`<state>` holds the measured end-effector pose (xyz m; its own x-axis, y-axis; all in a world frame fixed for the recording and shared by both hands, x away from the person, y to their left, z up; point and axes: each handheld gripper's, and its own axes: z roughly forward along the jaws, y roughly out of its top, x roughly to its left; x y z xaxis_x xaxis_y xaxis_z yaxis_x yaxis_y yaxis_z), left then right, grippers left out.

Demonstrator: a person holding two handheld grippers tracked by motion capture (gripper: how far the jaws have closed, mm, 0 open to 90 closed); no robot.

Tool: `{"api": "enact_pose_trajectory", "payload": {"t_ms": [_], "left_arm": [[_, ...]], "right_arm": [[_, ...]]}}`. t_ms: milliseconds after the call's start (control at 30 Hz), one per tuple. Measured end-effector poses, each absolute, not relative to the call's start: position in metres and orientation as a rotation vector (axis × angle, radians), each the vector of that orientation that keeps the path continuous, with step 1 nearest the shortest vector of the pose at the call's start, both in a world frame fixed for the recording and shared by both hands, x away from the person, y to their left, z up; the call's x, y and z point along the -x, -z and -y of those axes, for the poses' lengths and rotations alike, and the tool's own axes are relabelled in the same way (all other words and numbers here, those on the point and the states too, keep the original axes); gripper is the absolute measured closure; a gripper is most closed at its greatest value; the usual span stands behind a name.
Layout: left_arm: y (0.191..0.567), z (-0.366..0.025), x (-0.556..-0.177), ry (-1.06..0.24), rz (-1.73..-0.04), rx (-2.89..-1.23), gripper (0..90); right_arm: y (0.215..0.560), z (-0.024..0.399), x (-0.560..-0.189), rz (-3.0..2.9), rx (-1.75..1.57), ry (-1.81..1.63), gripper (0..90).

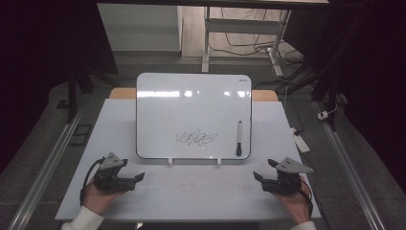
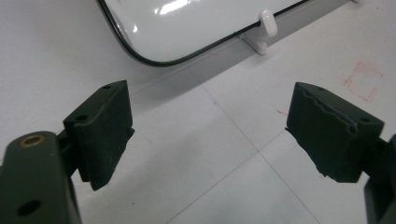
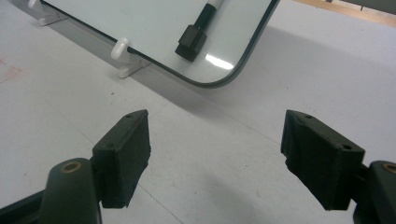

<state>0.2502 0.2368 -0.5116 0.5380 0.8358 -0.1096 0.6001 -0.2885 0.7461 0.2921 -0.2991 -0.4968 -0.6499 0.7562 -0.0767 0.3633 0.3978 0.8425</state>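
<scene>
Whiteboard [image 1: 193,115] stands tilted on 2 white clips at the back of the white table [image 1: 57,191], w/ a black scribble [image 1: 196,139] low-centre on its face. Marker [image 1: 239,138] lies on the board's lower right, cap end down near the bottom edge; in the right gripper view the cap [image 3: 190,43] looks to be on, tho the view's soft. Left gripper [image 1: 135,179] sits in front of the board's lower-left corner, jaws spread, nothing between. Right gripper [image 1: 262,178] sits in front of the lower-right corner, jaws spread too, empty, nearest the marker. My read: nothing started yet, marker not picked up, scribble intact. All the handling is still left.
</scene>
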Motion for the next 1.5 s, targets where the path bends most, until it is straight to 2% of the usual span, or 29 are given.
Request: {"api": "enact_pose_trajectory", "payload": {"t_ms": [700, 833, 1067, 1133, 1233, 1500], "left_arm": [[0.510, -0.240, -0.249, -0.397, -1.155, -1.994, 15.7], [0.509, -0.239, -0.249, -0.389, -1.150, -1.999, 15.7], [0.508, -0.236, -0.249, -0.387, -1.140, -2.012, 15.7], [0.509, -0.235, -0.248, -0.384, -1.133, -2.018, 15.7], [0.508, -0.234, -0.247, -0.387, -1.123, -2.021, 15.8], [0.509, -0.238, -0.245, -0.394, -1.097, -2.026, 16.0]], "right_arm": [[0.484, 0.289, -0.290, -2.184, -0.970, -1.179, 30.4], [0.466, 0.272, -0.301, -2.160, -0.975, -1.197, 33.6], [0.439, 0.240, -0.333, -2.106, -1.033, -1.150, 41.1], [0.431, 0.226, -0.356, -2.080, -1.115, -1.138, 46.8], [0.428, 0.211, -0.375, -2.060, -1.153, -1.084, 55.0], [0.430, 0.185, -0.396, -2.014, -1.242, -0.931, 67.7]]}}
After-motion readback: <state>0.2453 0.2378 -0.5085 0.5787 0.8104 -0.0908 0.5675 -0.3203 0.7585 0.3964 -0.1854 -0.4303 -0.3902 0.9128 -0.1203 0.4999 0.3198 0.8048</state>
